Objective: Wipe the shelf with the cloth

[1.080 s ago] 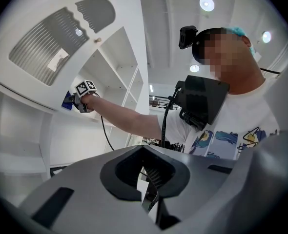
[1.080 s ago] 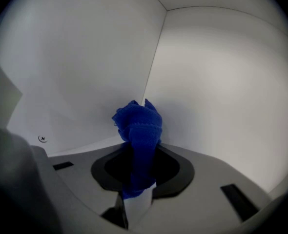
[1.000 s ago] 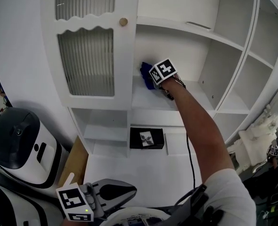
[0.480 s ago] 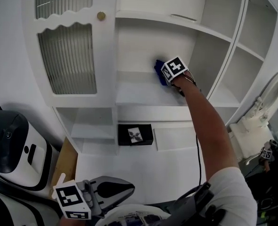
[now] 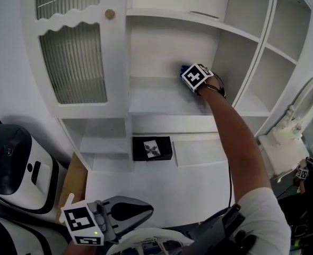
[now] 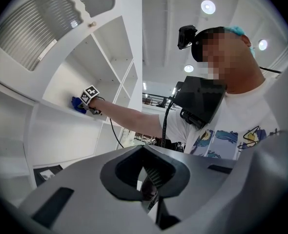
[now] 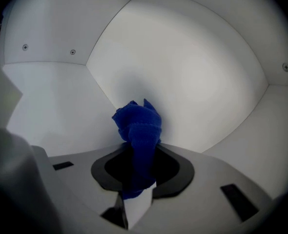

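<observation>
Pinching a bunched blue cloth [image 7: 138,123] between the jaws of the right gripper [image 7: 136,191], arm stretched into a white cabinet. Working at the rear of the open shelf [image 5: 156,101], close to its right-hand corner, beside the ribbed-glass door [image 5: 71,62]. Holding the left gripper [image 6: 149,182] low by the waist, jaws pressed together on nothing, well apart from the shelf.

Your scene's bright & evenly lit. In the left gripper view ceiling lights [image 6: 208,6] glare overhead. Both gripper views bend hard, w/ dark corners. Soft shadow behind your cloth [image 7: 138,126]; near foreground's blurry.
</observation>
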Demonstrator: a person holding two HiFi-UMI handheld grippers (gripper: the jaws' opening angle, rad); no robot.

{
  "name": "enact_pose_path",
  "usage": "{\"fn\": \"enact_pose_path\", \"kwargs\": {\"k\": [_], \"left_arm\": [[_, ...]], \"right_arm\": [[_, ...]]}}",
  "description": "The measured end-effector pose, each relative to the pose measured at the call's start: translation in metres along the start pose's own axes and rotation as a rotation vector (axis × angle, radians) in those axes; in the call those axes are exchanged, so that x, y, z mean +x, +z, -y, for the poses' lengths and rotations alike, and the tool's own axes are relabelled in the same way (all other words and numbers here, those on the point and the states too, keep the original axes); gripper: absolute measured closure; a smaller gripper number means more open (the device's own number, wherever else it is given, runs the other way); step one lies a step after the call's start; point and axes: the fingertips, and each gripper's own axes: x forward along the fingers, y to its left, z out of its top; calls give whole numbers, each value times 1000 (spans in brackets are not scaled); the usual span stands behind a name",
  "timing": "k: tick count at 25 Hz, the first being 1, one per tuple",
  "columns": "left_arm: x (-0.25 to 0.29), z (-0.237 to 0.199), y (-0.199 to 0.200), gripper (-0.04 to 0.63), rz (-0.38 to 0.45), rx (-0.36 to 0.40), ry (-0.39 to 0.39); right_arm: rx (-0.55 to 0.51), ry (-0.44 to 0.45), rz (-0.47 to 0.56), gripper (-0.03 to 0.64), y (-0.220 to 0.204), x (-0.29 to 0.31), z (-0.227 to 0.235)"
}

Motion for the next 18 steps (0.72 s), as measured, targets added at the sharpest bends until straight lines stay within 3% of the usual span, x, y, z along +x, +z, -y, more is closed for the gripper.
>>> {"fn": "enact_pose_path", "kwargs": {"k": [5,11,18], "left_arm": [[-8,2,-2,583,4,-3,16],[-21,6,-3,582,14,0,61],[-41,11,-8,582,33,1,140]], "right_arm": [[70,20,156,506,45,-25,-8],[191,256,312,506,113,-48,-69],[258,481,355,506,164,-60,-140]]}}
